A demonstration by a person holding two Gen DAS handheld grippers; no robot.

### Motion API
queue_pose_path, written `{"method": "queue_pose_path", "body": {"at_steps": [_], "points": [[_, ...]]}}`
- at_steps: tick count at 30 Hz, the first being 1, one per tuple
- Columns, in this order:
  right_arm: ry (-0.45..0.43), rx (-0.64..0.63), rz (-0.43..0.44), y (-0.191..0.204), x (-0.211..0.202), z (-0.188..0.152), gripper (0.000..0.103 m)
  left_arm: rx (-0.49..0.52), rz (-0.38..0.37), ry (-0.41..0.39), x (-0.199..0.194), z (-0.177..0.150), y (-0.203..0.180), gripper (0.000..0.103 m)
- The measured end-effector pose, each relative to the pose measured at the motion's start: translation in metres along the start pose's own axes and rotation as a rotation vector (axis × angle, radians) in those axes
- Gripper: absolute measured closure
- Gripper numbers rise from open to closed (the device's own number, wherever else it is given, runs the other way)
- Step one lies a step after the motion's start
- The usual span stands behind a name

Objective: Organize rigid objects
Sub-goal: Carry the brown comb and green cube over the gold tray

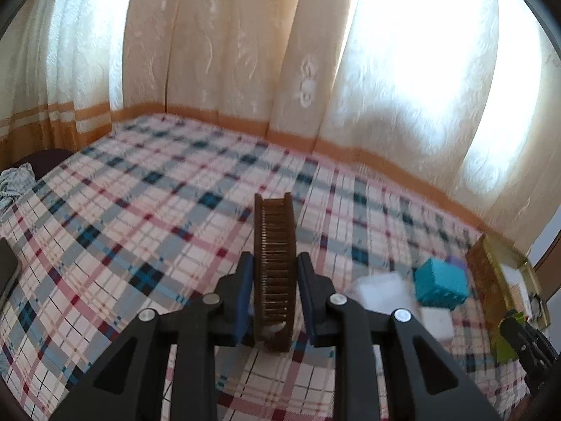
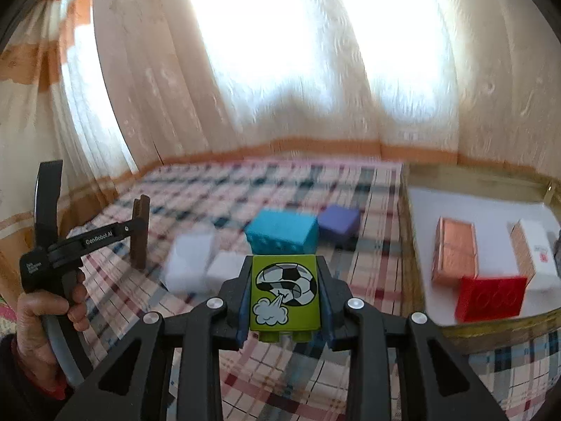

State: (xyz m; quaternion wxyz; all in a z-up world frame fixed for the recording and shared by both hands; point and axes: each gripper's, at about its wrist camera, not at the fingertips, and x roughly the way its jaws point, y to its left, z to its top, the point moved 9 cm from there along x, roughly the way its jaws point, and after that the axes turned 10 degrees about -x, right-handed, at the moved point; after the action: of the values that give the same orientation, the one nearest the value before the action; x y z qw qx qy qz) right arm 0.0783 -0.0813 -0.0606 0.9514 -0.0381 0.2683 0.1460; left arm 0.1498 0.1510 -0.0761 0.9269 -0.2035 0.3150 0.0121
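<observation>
You're facing a wall of cream patterned curtains (image 1: 224,52) with an orange band (image 1: 217,117) near the hem; daylight glares through them, brightest on your right. Below them spreads a bed in a plaid sheet (image 1: 140,193) of pink, white and blue checks. Some crumpled cloth (image 1: 14,182) lies at its far left edge.

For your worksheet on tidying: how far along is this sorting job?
Done: a red block and two boxes lie in the tray. In hand: the left claw grips a brown comb, the right claw a green block. Left: teal, purple and white blocks on the bedspread.
</observation>
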Motion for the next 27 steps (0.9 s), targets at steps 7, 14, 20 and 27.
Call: {"method": "queue_pose_path", "body": {"at_steps": [7,14,20,27], "points": [[-0.095,0.016,0.002,-0.003,-0.015,0.015,0.069,-0.001,-0.06,-0.137,-0.025,0.013,-0.013,0.079],[-0.159,0.016,0.011,-0.007,-0.029,0.025,0.069,0.007,-0.074,-0.138,-0.026,0.005,-0.03,0.079],[-0.191,0.007,-0.021,-0.014,-0.037,0.031,0.069,0.041,-0.084,-0.149,-0.033,-0.003,-0.049,0.079],[-0.223,-0.009,-0.072,-0.029,-0.049,0.034,0.069,0.078,-0.097,-0.149,-0.039,-0.014,-0.079,0.079]]}}
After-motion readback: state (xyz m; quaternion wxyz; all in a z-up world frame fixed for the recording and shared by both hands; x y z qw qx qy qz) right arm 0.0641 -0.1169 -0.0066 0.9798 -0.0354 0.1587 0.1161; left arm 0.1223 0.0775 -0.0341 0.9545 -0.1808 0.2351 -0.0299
